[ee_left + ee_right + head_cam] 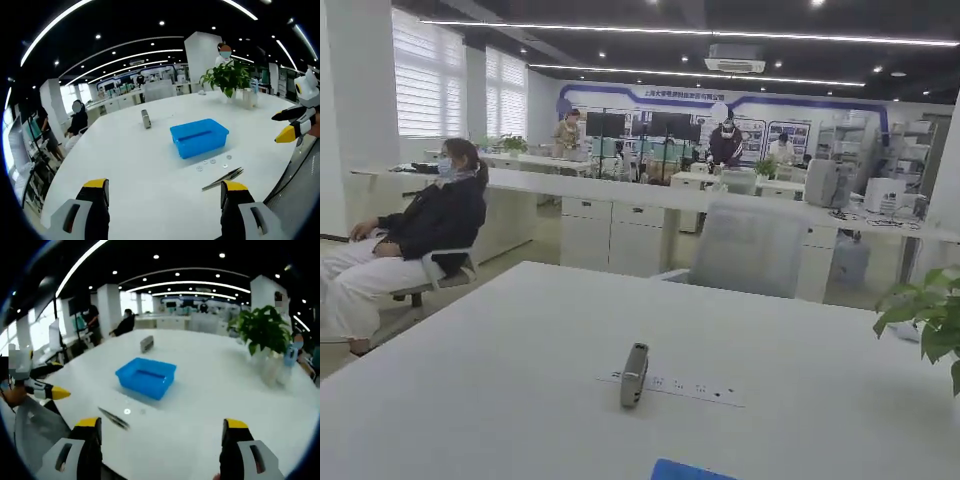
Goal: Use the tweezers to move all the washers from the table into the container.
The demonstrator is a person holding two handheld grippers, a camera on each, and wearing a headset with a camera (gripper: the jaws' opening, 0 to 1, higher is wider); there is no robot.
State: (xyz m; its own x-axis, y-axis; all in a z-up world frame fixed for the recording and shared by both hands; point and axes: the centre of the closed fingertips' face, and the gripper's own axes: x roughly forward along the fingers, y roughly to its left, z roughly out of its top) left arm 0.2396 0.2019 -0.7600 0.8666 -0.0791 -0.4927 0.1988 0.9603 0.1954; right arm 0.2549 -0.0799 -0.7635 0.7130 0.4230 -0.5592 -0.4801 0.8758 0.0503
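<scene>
Several small silvery washers (205, 161), slim metal tweezers (223, 179), blue rectangular container (199, 137)

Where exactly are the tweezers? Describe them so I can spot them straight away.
On the white table, find the blue container. Small round washers lie scattered on its near side. The tweezers lie just nearer still: the one long, thin, pointed metal piece among flat rings.

Lettering on the far wall sign (665, 95) is too small to read.
</scene>
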